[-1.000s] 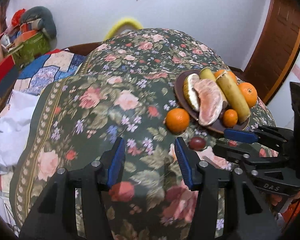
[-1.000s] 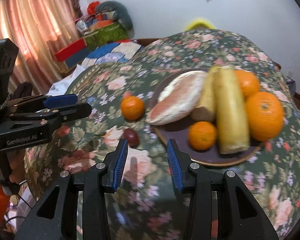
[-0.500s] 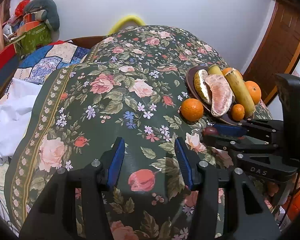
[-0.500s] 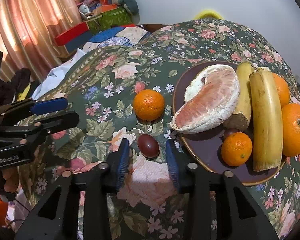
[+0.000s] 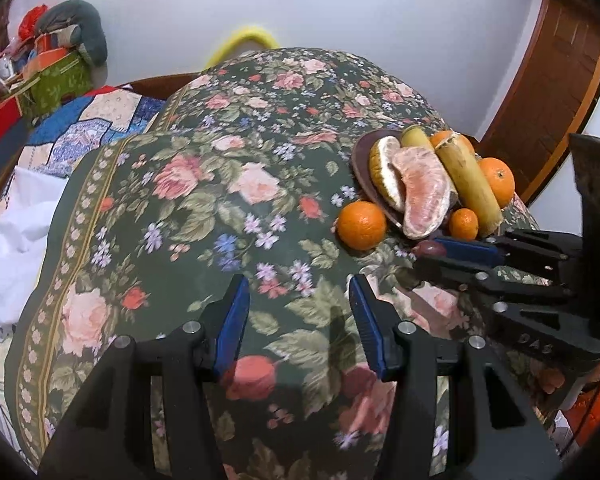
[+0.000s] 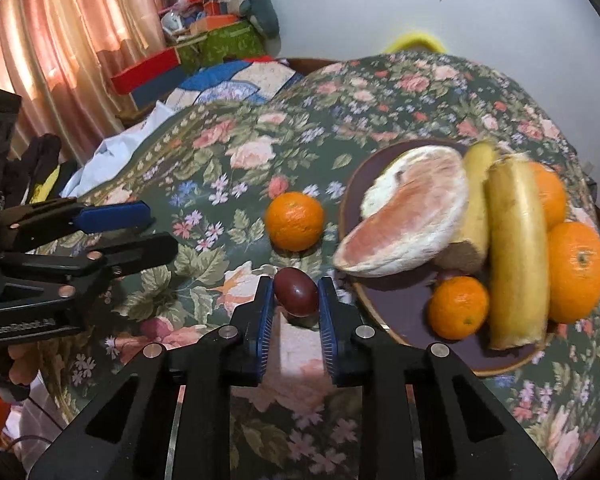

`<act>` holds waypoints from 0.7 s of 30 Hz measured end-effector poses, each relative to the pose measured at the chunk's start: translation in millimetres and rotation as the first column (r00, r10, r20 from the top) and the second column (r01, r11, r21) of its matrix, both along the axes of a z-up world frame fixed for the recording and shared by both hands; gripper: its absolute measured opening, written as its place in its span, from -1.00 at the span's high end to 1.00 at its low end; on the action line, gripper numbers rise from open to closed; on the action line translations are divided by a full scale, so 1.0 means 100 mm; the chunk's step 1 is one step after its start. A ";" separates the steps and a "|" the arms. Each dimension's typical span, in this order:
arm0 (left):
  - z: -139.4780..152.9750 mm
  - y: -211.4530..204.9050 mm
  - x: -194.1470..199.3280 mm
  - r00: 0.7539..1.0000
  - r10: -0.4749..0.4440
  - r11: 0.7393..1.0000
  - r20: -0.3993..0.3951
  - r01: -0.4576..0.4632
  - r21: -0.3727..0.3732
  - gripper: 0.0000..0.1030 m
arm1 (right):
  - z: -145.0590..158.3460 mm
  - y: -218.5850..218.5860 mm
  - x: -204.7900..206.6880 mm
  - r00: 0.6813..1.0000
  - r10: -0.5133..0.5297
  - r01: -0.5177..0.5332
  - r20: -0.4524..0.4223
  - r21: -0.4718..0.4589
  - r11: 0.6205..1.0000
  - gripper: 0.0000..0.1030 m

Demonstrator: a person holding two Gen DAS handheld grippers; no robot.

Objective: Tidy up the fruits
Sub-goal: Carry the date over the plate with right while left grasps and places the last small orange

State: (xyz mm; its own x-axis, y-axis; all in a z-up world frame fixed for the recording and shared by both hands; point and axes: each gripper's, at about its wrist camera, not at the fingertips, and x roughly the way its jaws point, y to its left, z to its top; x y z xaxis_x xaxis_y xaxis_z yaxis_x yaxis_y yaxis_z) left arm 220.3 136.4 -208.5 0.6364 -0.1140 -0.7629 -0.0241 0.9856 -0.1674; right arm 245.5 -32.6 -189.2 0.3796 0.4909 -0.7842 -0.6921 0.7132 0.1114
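The right tongs point(image 6: 296, 295) are clenched around a dark red plum point(image 6: 296, 291) just beside the near edge of the plate point(image 6: 416, 320) on the flowered bed point(image 6: 340, 120). The left tongs point(image 5: 296, 312) hang released over bare bedspread. A loose orange point(image 6: 295, 221) lies beside the plate's left edge.

Floral tablecloth point(image 6: 236, 152), brown plate point(image 6: 412, 320), loose orange point(image 6: 295, 221), dark plum point(image 6: 296, 291)
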 end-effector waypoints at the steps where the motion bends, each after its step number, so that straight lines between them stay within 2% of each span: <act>1: 0.01 -0.03 0.02 1.000 -0.004 1.000 0.003 0.004 -0.003 0.00 | 0.04 -0.05 0.01 1.000 -0.009 0.009 0.010 0.010 1.000 0.61; 11: 0.00 -0.27 0.34 0.999 -0.038 0.999 -0.012 0.038 -0.014 0.00 | 0.37 -0.57 0.17 0.990 -0.119 0.111 0.076 0.099 0.989 0.61; 21: -0.13 -0.37 0.62 0.997 -0.028 1.000 -0.067 0.027 -0.013 0.02 | 0.42 -0.90 0.26 0.978 -0.181 0.169 0.104 0.117 0.979 0.60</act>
State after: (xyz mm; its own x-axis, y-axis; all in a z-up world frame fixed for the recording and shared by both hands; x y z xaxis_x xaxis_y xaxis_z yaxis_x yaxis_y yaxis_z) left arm 282.3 99.8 -221.7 0.5804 -0.1402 -0.8022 -0.0090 0.9839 -0.1784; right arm 271.8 -122.6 -147.0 0.5503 0.4873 -0.6780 -0.5700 0.8126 0.1214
